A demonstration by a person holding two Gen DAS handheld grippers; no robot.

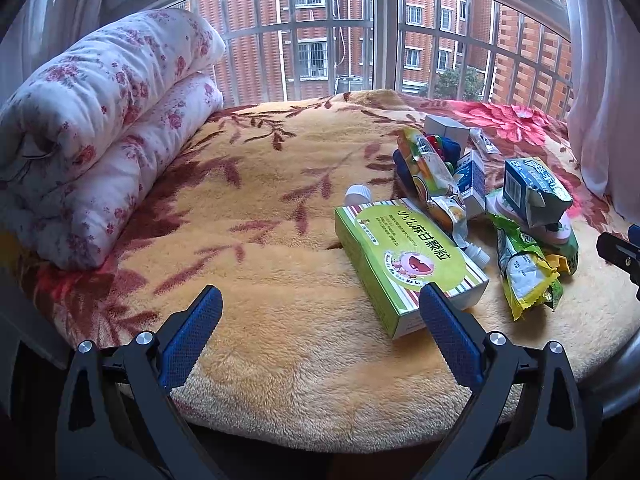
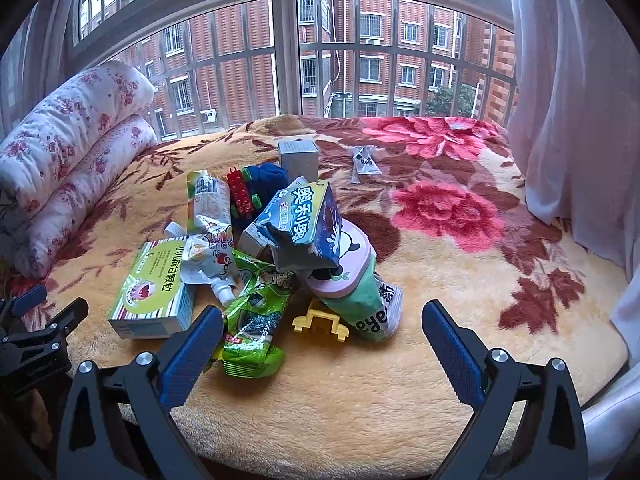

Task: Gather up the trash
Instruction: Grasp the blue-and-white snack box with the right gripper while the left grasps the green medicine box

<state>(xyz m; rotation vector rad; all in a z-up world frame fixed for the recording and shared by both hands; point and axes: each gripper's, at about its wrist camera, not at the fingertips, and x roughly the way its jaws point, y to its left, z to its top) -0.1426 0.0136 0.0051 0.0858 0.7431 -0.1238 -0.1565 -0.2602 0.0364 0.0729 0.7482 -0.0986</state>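
Both tongs spread wide, nothing between the blue pads: left gripper (image 1: 320, 308) at bottom centre of its view, right fingertip overlapping the near corner of the green medicine box (image 1: 404, 264); contact unclear. Right gripper (image 2: 322, 324) low over the floral blanket (image 2: 460, 280), left pad just beside the green snack wrapper (image 2: 256, 320), touching or not cannot tell. Trash heaped mid-frame in the right wrist view, right of centre in the left wrist view: torn blue Oreo pack (image 2: 308, 224) on top, leaning on a pink panda-print lid (image 2: 344, 268) over a mint-green packet (image 2: 368, 304); white spouted pouch (image 2: 208, 256) lying partly on the green box; yellow plastic clip (image 2: 320, 322) in front of the heap. Behind: red toy brick (image 2: 240, 194), dark blue cloth (image 2: 268, 178), grey carton (image 2: 299, 158), small silver sachet (image 2: 364, 164) apart to the upper right. Rolled floral quilt (image 1: 100, 128) at upper left, clear of the pile. Barred window (image 2: 280, 52) across the top, sheer curtain (image 2: 572, 100) at right edge.
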